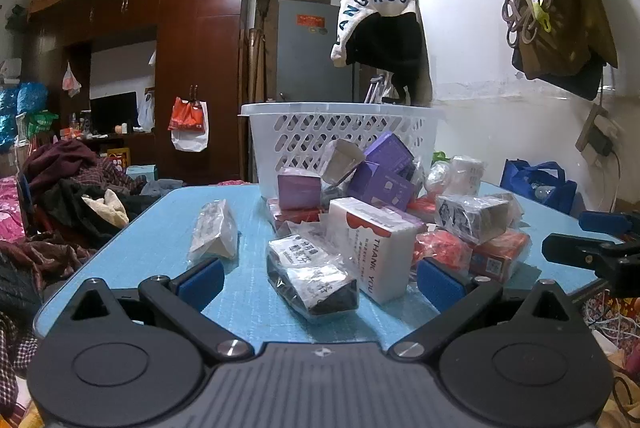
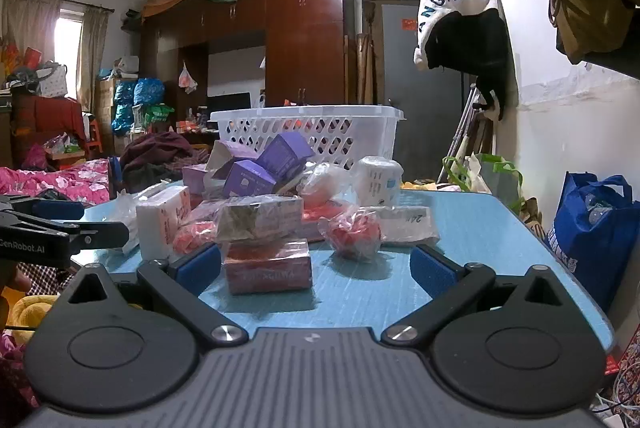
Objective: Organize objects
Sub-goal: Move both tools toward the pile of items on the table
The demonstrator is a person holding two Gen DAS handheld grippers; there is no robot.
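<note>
A heap of small wrapped packages lies on the blue table (image 1: 160, 228) in front of a white lattice basket (image 1: 340, 144). The heap includes purple boxes (image 1: 384, 164), a white "THANK YOU" box (image 1: 372, 252) and red packs. My left gripper (image 1: 320, 282) is open near the front edge; a black-and-white wrapped packet (image 1: 312, 280) lies between its blue pads, untouched. My right gripper (image 2: 316, 266) is also open. A red box in plastic (image 2: 268, 268) lies by its left pad and a red wrapped ball (image 2: 354, 232) sits just ahead. The basket (image 2: 308, 136) stands behind the pile.
A loose clear-wrapped packet (image 1: 214, 228) lies apart at the table's left. Piled clothes (image 1: 72, 196) sit left of the table and a blue bag (image 2: 592, 228) stands on the floor to the right. Bags hang on the right wall (image 1: 560, 8). A wardrobe (image 2: 304, 40) stands far behind.
</note>
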